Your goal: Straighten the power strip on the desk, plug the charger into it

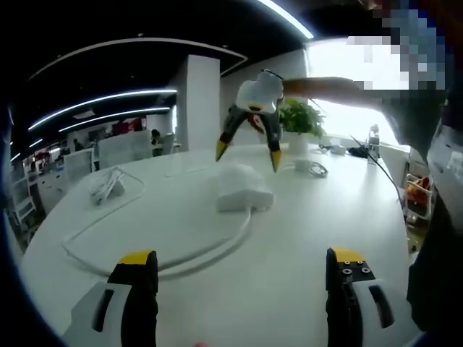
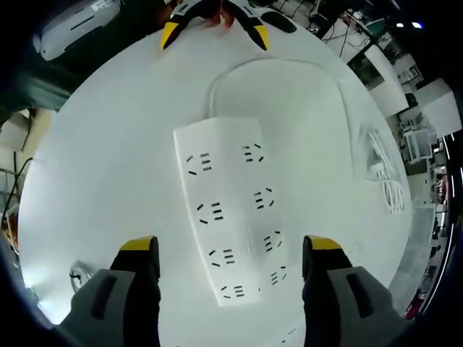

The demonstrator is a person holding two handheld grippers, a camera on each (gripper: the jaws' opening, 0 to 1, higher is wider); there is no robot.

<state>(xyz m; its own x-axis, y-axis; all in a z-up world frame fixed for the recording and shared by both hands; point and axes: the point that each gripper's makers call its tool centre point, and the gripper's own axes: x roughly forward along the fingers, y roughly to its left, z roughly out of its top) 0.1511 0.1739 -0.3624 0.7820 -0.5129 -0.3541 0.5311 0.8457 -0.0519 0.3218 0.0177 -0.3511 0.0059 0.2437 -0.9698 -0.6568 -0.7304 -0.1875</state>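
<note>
A white power strip (image 1: 242,189) (image 2: 231,217) lies flat mid-table, its sockets facing up. Its white cord (image 1: 155,256) (image 2: 289,66) curves away in a wide loop. The white charger (image 1: 107,184) (image 2: 383,170), with its coiled cable, rests off to one side near the table edge. My right gripper (image 1: 248,155) (image 2: 230,249) hovers open just above the strip, one jaw on either side of its width and neither touching it. My left gripper (image 1: 239,264) (image 2: 215,35) is open and holds nothing, low over the table on the cord side of the strip.
The round white table (image 1: 325,217) (image 2: 108,144) has a potted plant (image 1: 300,116) and a small white adapter with cable (image 1: 311,168) at its far side. A person's arm and body (image 1: 427,144) stand at the right edge. Office desks lie beyond.
</note>
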